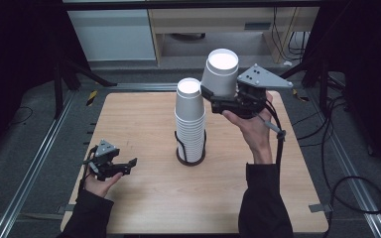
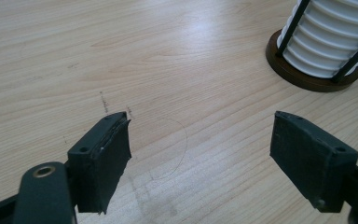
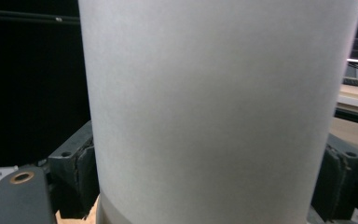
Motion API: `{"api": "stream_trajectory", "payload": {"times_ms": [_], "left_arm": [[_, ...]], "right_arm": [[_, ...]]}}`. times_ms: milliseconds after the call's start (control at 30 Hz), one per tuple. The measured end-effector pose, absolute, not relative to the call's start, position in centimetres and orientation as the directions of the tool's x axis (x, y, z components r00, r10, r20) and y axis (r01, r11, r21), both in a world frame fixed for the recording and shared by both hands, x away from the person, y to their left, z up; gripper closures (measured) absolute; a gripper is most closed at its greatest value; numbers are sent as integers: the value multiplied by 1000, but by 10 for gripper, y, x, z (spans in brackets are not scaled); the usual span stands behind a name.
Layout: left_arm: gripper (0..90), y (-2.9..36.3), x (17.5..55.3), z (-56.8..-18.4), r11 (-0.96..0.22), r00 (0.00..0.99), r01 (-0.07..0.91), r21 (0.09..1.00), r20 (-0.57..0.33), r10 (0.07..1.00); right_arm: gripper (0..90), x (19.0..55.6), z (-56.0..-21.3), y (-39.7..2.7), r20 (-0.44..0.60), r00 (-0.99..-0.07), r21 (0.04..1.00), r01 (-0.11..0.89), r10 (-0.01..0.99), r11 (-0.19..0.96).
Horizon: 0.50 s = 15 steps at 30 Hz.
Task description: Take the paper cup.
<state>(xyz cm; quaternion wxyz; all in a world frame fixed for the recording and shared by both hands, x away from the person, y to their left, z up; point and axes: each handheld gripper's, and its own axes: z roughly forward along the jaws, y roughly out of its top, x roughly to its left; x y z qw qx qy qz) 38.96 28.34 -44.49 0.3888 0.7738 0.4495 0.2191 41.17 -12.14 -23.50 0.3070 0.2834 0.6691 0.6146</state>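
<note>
A tall stack of white paper cups [image 1: 190, 119] stands upside down in a black wire holder with a round brown base [image 1: 190, 157] at the table's middle; its ribbed lower part [image 2: 328, 37] shows at the top right of the left gripper view. My right gripper [image 1: 217, 96] is shut on a single white cup [image 1: 220, 72], held in the air just right of and above the stack's top. That cup's wall [image 3: 214, 112] sits between both jaws in the right gripper view. My left gripper [image 1: 127, 166] rests low at the table's left, open, with bare wood between its pads [image 2: 109, 154].
The wooden table [image 1: 144, 124] has bare room left and right of the stack. Cables [image 1: 337, 163] trail over the dark floor at the right. Metal rails [image 1: 34, 163] run along both sides, and a pale cabinet [image 1: 111, 32] stands behind.
</note>
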Motion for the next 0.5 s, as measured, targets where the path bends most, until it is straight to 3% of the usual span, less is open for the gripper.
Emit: {"api": "stream_trajectory", "payload": {"times_ms": [500], "left_arm": [[193, 280, 387, -443, -312, 531, 511, 800, -9, 847]], "right_arm": [[141, 395, -290, -171, 9, -629, 994, 92, 777, 63]]}}
